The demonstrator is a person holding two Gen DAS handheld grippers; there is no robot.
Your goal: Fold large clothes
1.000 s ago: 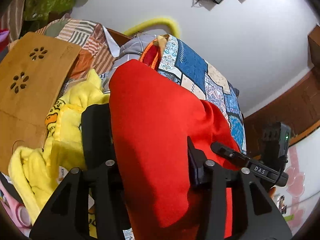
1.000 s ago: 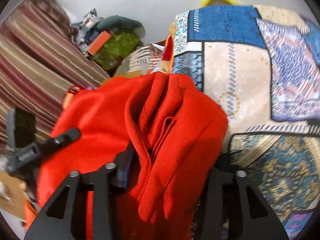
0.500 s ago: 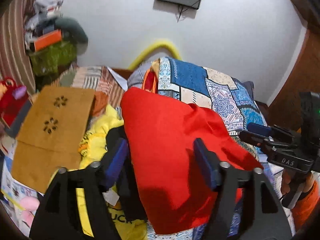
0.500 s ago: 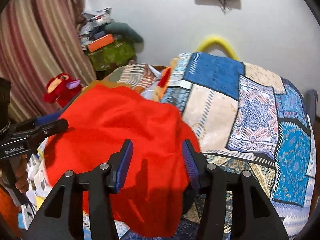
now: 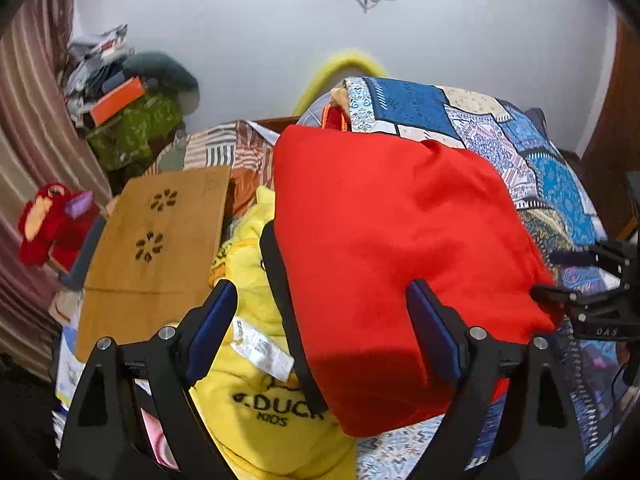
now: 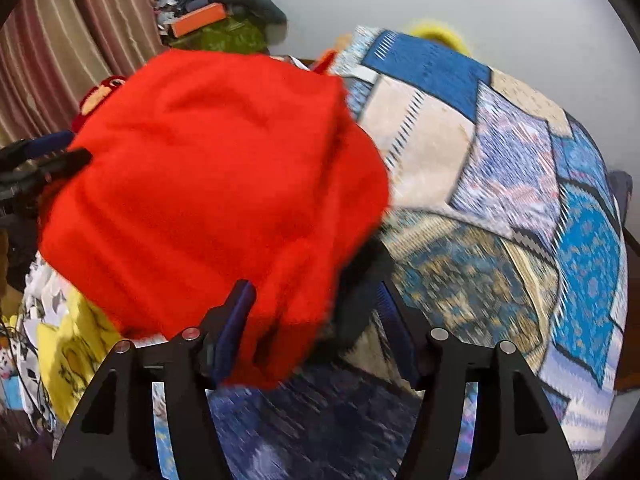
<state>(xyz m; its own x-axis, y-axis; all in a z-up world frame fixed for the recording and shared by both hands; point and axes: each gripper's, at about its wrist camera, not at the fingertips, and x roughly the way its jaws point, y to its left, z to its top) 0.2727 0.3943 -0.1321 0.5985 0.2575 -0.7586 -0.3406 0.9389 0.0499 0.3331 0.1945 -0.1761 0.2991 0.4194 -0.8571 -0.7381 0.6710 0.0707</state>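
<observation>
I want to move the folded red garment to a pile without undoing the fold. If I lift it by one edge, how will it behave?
The red garment looks soft and thick, so it would likely sag and open if lifted by one edge. Its fuzzy surface should grip rather than slip. It probably is light, since it rests puffed on the patchwork bedspread and the yellow garment without flattening them.

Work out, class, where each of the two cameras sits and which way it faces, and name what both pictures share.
Left wrist view: sits on the left tool, looking down onto the red garment and yellow clothing; its own two fingers show, jaws opening, and the right tool at the edge.
Right wrist view: sits on the right tool, facing the red garment and the patchwork bedspread; its fingers show, jaws opening, and the left tool at the edge.
Shared: garment, bedspread, white wall.
</observation>
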